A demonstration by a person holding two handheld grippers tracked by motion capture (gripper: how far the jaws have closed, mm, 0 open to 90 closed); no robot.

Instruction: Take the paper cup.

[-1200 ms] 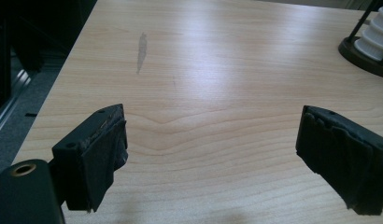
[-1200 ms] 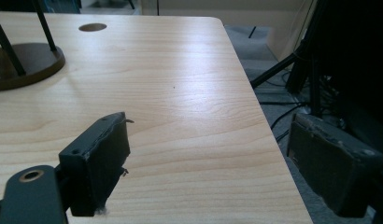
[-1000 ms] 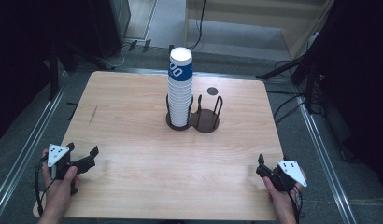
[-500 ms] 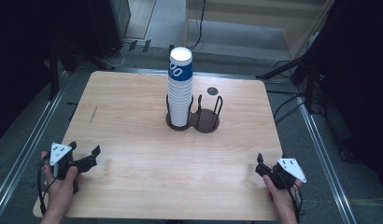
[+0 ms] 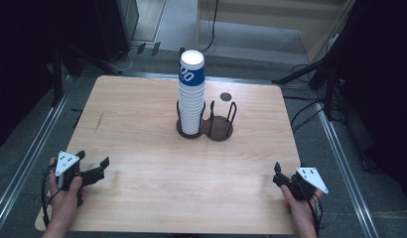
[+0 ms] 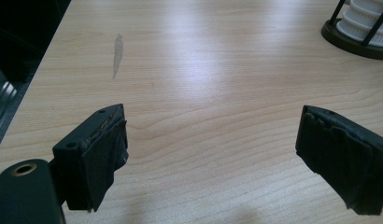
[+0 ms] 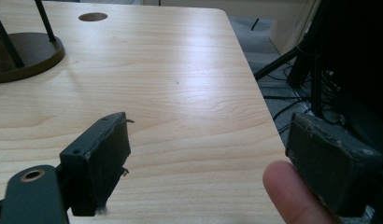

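**Two grippers wait at the near corners, cup stack at the middle**

On the wooden table (image 5: pixel 142 124) a tall stack of paper cups (image 5: pixel 191 94) stands in the left ring of a dark double holder (image 5: pixel 206 126), a little toward 12 o'clock from the table centre. The right ring (image 5: pixel 220 128) holds nothing. In the left gripper view the stack is cut off at the upper right corner, so only its lowest rims show. In the right gripper view just a part of the holder base appears at the upper left.

The left gripper (image 5: pixel 92 168) sits near the 7 o'clock corner, its jaws wide apart over bare wood. The right gripper (image 5: pixel 277 173) sits near 5 o'clock, jaws also apart; a fingertip (image 7: pixel 292 193) covers part of one jaw. A small round hole (image 5: pixel 225 96) lies in the tabletop at 1 o'clock from the stack.
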